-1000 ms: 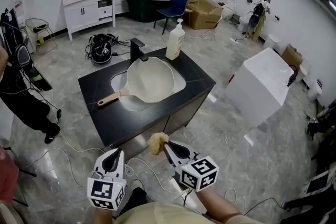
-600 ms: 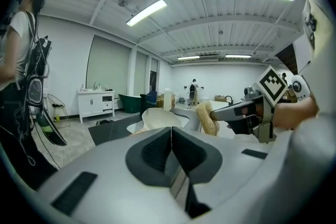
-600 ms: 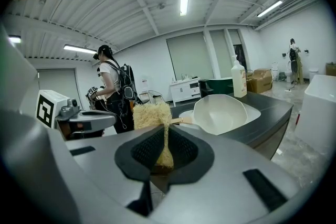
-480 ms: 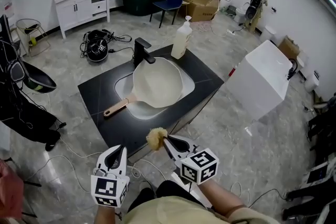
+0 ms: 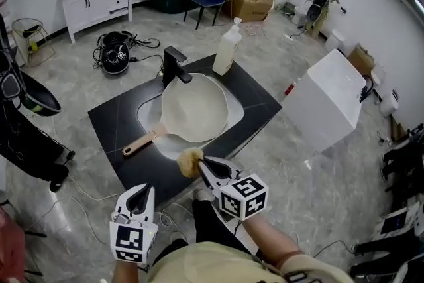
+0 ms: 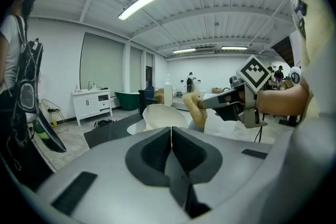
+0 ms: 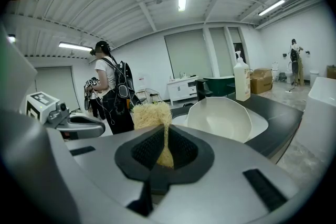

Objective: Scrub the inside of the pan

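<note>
Right gripper (image 5: 201, 167) jaws pinching scrubber (image 5: 189, 162), hovering at near edge of worktop (image 5: 112, 126). Left gripper (image 5: 141, 194) jaws pressing together, holding nothing. Best lowering scrubber flat into pan (image 5: 193, 108).

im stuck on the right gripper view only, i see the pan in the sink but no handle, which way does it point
Observer: In the head view the pan's wooden handle points toward the person's left, reaching past the sink's rim over the black counter.
Operator: ok and is the left gripper carrying anything
Observer: No. The left gripper view shows the left gripper with its jaws shut together and nothing between them.
Operator: how close is my scrubber to the pan
Observer: From above, the scrubber shows at the counter's near edge, short of the pan and not touching it.
</note>
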Tool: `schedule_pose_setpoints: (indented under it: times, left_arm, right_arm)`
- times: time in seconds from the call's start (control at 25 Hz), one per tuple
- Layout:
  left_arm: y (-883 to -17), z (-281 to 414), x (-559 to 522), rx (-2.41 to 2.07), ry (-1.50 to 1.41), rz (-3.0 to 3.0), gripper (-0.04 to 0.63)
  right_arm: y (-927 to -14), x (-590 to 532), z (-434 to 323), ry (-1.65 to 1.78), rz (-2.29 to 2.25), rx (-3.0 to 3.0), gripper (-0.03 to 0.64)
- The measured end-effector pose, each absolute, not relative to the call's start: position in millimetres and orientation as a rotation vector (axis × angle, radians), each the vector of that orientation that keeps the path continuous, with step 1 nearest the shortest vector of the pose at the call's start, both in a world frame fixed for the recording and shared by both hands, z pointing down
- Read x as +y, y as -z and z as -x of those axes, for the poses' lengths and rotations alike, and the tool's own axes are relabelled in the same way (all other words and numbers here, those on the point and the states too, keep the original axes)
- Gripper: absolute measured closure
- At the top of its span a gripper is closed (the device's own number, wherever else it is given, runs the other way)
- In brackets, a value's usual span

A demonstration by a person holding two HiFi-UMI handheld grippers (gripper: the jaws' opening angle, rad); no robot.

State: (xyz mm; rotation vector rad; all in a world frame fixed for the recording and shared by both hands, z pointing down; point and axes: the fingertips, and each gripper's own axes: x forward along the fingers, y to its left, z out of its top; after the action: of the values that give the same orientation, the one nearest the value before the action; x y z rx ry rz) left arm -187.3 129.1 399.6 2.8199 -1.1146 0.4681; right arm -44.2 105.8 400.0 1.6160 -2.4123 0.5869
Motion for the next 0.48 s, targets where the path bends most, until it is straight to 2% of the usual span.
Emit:
schedule_pose_setpoints:
  times: [0.2,0.48]
  left_arm:
    - [-413.4,177.2,87.2,-1.206,-0.484,-2.754,0.581]
    - [-432.5,122.1,21.2,-1.253,-0.526,-2.644,0.580]
  right_arm:
    - [-415.5,54.0,21.8,-0.610,-1.572,-2.427,0.584]
    - [-439.2,-22.7,-42.0,-0.652,-1.481,-2.393,0.584]
